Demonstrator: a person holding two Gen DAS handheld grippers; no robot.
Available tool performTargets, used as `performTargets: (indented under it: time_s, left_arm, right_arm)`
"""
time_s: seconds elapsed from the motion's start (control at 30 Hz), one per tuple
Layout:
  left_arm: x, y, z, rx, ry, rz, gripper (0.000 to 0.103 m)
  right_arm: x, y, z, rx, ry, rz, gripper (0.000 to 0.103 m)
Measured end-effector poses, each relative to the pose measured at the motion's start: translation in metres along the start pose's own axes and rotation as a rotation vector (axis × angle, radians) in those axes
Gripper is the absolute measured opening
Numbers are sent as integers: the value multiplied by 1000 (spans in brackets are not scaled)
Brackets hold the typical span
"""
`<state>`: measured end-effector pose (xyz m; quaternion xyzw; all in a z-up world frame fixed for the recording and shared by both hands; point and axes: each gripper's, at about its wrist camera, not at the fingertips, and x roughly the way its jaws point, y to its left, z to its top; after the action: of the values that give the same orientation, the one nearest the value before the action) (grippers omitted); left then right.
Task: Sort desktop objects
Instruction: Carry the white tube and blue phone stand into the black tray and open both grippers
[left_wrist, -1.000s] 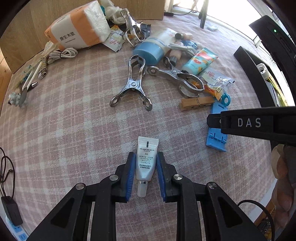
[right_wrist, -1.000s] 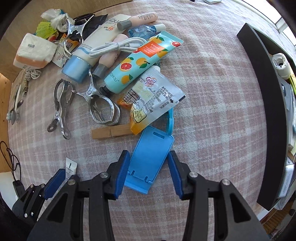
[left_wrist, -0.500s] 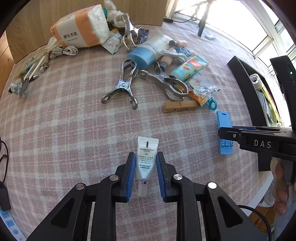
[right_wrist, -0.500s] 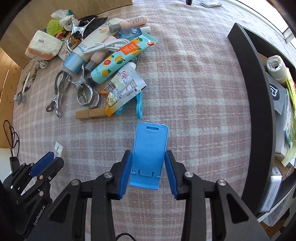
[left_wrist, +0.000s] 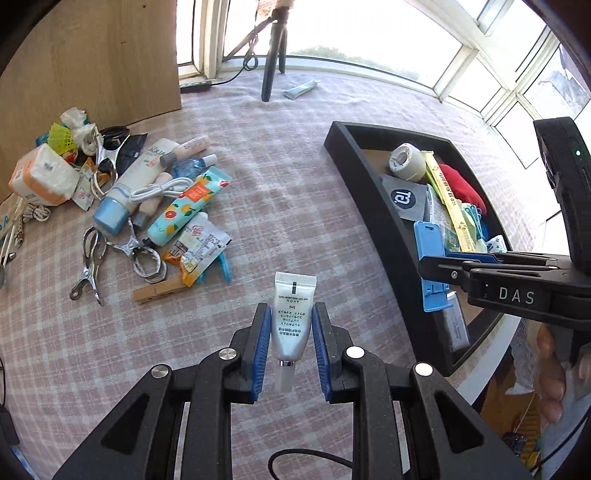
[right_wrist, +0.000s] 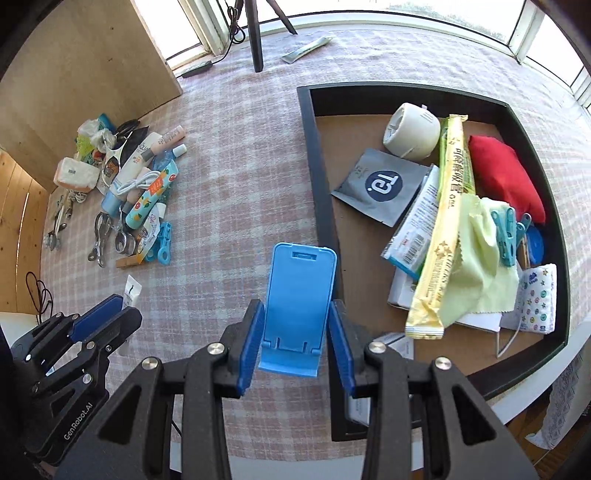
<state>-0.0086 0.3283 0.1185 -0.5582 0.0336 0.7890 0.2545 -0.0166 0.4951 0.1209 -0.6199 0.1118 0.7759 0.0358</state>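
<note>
My left gripper (left_wrist: 291, 310) is shut on a small silver tube (left_wrist: 292, 321), held off the checked cloth between the pile and the tray. My right gripper (right_wrist: 296, 306) is shut on a blue phone stand (right_wrist: 300, 295), which hangs upright over the left wall of the black tray (right_wrist: 318, 173). In the left wrist view the right gripper (left_wrist: 432, 264) and the stand (left_wrist: 425, 240) show at the right, above the tray's (left_wrist: 373, 199) inside. The left gripper (right_wrist: 110, 314) appears at the right view's lower left.
A pile of tubes, metal clips, a cable and packets (left_wrist: 155, 210) lies at the left. The tray holds a tape roll (right_wrist: 412, 131), a red pouch (right_wrist: 506, 173), a yellow packet (right_wrist: 441, 236) and more. A tripod leg (left_wrist: 271, 62) and wooden board (left_wrist: 92, 66) stand behind.
Both grippers rose and moved right, away from the pile toward the black tray. The blue stand, on the cloth a second ago, was gripped and lifted. The tube stayed in the left gripper.
</note>
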Motion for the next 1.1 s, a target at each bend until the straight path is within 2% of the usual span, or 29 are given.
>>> performTargets:
  time_s: [0.3,0.53,0.7,0.77,0.87,1.1]
  left_arm:
    - [15,-131,35,164,2,-96,21]
    - [28,-199,48,241,7,-109,22]
    - [29,-221,56,261,-7,-106,25]
    - [29,-224,59,258,-16,-78,62]
    - [26,-223,61,265,-41,-51,62]
    - [20,-209,66,242,-52,-26,61]
  right_arm:
    - [-35,-111,0,112,-43,-66,35]
    - [-48,-167,0,170,-58,-73,36]
    - [-53,-187,3,185,-65,-68,36]
    - [-54,-191,6,185,-65,-69,37]
    - [-57,-195,10,191,-75,-74,41]
    - [-55,-181,22,159,-84,-59,41]
